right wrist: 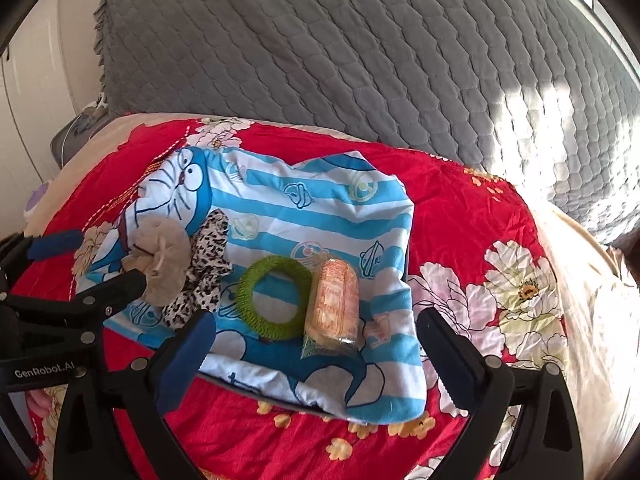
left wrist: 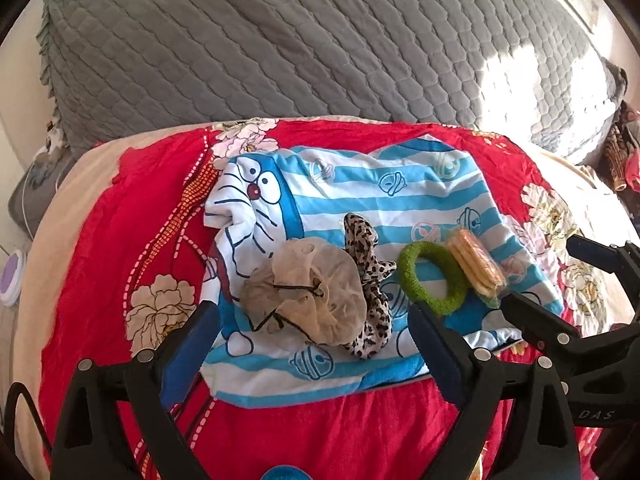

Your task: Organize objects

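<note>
A red floral quilt (left wrist: 312,432) covers the bed, a blue striped towel (left wrist: 360,184) laid on it as a sorting mat. Both the left gripper (left wrist: 316,320) and right gripper (right wrist: 316,332) gape wide, holding nothing, tilted steeply down over the row (deliberately lined up, seemingly): beige scrunchie (left wrist: 308,292), leopard scrunchie (left wrist: 368,280), green hair ring (right wrist: 276,296), wrapped biscuits (right wrist: 332,304).

You face a bed (left wrist: 340,432) spread with a red floral cover (right wrist: 472,216), cream bedding (left wrist: 52,216) showing at its edges. Behind it rises a grey quilted headboard (left wrist: 280,40), stitched in a scale-like pattern. Strong sunlight (left wrist: 532,76) falls on the headboard's right side and washes it nearly white. At your left, past the bed's edge, you see a pale wall (right wrist: 36,92) and a round white and purple object (left wrist: 12,276) low down, with a thin white cable (left wrist: 30,184) near it.
</note>
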Demonstrator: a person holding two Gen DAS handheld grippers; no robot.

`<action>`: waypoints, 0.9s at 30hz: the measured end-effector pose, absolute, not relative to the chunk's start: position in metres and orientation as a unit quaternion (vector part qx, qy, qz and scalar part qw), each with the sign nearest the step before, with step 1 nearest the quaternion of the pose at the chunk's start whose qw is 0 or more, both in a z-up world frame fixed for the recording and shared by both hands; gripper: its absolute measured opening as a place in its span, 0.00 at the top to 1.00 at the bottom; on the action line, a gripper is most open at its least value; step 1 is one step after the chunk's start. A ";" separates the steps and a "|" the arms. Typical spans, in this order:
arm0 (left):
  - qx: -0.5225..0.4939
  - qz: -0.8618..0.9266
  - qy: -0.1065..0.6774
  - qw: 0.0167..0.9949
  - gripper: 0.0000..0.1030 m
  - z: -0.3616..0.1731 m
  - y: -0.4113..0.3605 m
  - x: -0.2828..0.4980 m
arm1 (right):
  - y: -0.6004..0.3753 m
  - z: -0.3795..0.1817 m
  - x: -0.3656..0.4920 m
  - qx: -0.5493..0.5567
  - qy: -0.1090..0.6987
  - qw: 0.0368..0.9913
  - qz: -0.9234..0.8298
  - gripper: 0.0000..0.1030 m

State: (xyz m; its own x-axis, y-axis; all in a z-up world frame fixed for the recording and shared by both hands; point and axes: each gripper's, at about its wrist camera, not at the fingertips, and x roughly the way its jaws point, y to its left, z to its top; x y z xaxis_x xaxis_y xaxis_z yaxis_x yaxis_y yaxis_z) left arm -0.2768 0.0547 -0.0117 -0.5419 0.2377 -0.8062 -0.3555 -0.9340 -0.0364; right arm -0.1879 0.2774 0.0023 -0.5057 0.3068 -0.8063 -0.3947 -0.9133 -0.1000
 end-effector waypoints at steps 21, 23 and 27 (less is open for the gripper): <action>-0.421 0.887 0.056 0.182 0.07 0.037 0.026 -0.222 | 0.243 0.048 -0.138 -0.425 0.045 0.216 0.878 0.02; -0.414 0.891 0.057 0.178 0.07 0.041 0.021 -0.213 | 0.238 0.054 -0.132 -0.420 0.046 0.215 0.880 0.02; -0.409 0.893 0.058 0.179 0.07 0.047 0.013 -0.198 | 0.227 0.064 -0.122 -0.408 0.047 0.216 0.886 0.02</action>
